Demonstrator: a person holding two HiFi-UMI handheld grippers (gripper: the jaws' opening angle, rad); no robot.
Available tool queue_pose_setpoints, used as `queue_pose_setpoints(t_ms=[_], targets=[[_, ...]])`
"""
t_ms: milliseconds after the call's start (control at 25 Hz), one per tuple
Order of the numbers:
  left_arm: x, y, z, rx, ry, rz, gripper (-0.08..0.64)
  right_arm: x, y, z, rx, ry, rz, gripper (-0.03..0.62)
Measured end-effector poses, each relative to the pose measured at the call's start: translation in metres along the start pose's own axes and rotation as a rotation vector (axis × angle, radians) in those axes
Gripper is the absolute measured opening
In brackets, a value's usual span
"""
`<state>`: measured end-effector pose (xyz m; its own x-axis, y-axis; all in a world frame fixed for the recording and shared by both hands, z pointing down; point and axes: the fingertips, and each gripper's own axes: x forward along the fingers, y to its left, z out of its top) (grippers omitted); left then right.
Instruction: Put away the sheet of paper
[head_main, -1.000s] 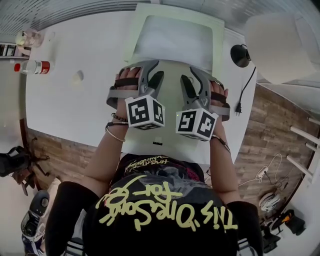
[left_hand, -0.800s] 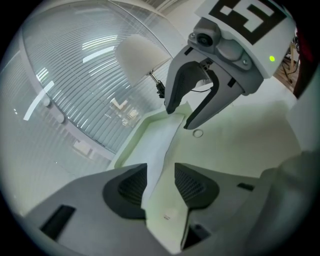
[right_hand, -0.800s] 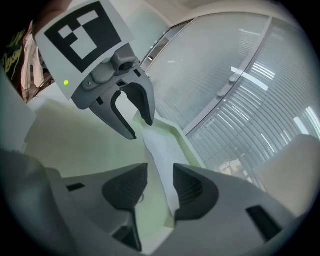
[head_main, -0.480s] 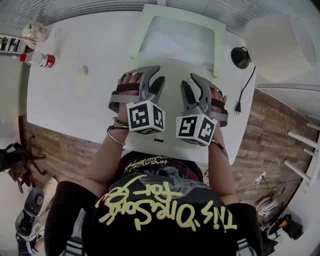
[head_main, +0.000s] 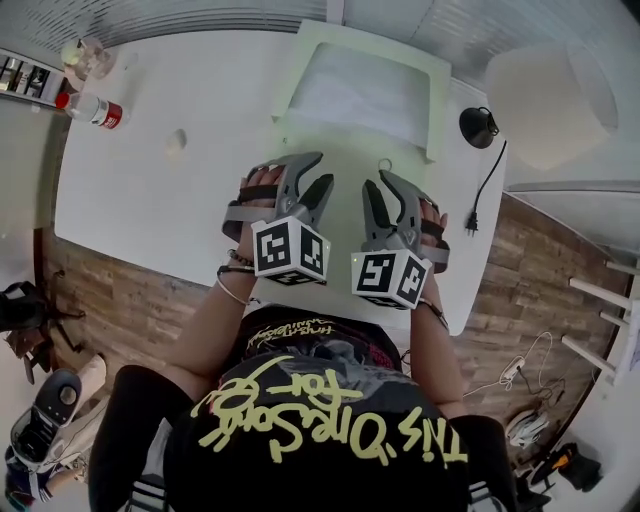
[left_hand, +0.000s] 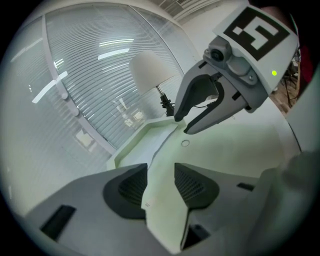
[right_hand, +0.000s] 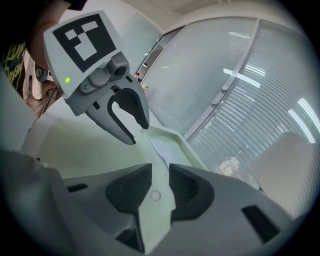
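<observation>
Left gripper (left_hand: 160, 172) jaws apart; right gripper (right_hand: 160, 170) jaws just closing, nothing pinched. You risk skidding off the thin green case flap (head_main: 340, 160), jolting the sheet of paper (head_main: 360, 85).

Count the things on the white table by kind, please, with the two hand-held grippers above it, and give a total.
Hand-held grippers: 2, the left hand-held gripper and the right hand-held gripper
Sheet of paper: 1
Pale green tray: 1
Bottle: 1
Lamp: 1
Clear container: 1
Small pale object: 1
Total: 8
</observation>
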<state>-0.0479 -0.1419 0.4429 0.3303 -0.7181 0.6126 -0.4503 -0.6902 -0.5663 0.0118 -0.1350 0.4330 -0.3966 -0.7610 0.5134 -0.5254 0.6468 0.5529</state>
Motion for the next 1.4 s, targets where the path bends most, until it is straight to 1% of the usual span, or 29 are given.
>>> queue_pose_setpoints(t_ms=[240, 480, 560, 720, 920, 1040, 1160, 1280, 1360, 1400], targets=[[-0.013, 0.0, 0.005, -0.046, -0.035, 0.017, 0.161, -0.014, 0.0, 0.002, 0.016, -0.02, -0.013, 0.092], [-0.024, -0.001, 0.011, -0.095, -0.072, 0.039, 0.14, -0.026, -0.001, 0.009, 0.055, -0.058, -0.014, 0.077], [-0.028, -0.003, 0.014, -0.112, -0.084, 0.045, 0.13, -0.031, -0.002, 0.011, 0.082, -0.077, -0.012, 0.072], [-0.035, -0.003, 0.016, -0.163, -0.104, 0.057, 0.12, -0.041, -0.011, 0.019, 0.169, -0.121, -0.021, 0.064], [-0.043, -0.002, 0.019, -0.211, -0.136, 0.08, 0.091, -0.051, -0.015, 0.021, 0.26, -0.171, -0.007, 0.043], [-0.048, 0.003, 0.024, -0.243, -0.156, 0.095, 0.066, -0.055, -0.015, 0.025, 0.269, -0.196, 0.008, 0.031], [-0.052, 0.007, 0.03, -0.302, -0.194, 0.112, 0.04, -0.061, -0.017, 0.026, 0.27, -0.211, 0.007, 0.023], [-0.056, 0.009, 0.033, -0.363, -0.221, 0.121, 0.026, -0.067, -0.022, 0.032, 0.262, -0.268, 0.005, 0.017], [-0.058, 0.01, 0.037, -0.39, -0.237, 0.124, 0.021, -0.072, -0.027, 0.038, 0.263, -0.334, 0.01, 0.012], [-0.059, 0.01, 0.04, -0.401, -0.247, 0.128, 0.019, -0.075, -0.03, 0.04, 0.283, -0.368, 0.013, 0.011]])
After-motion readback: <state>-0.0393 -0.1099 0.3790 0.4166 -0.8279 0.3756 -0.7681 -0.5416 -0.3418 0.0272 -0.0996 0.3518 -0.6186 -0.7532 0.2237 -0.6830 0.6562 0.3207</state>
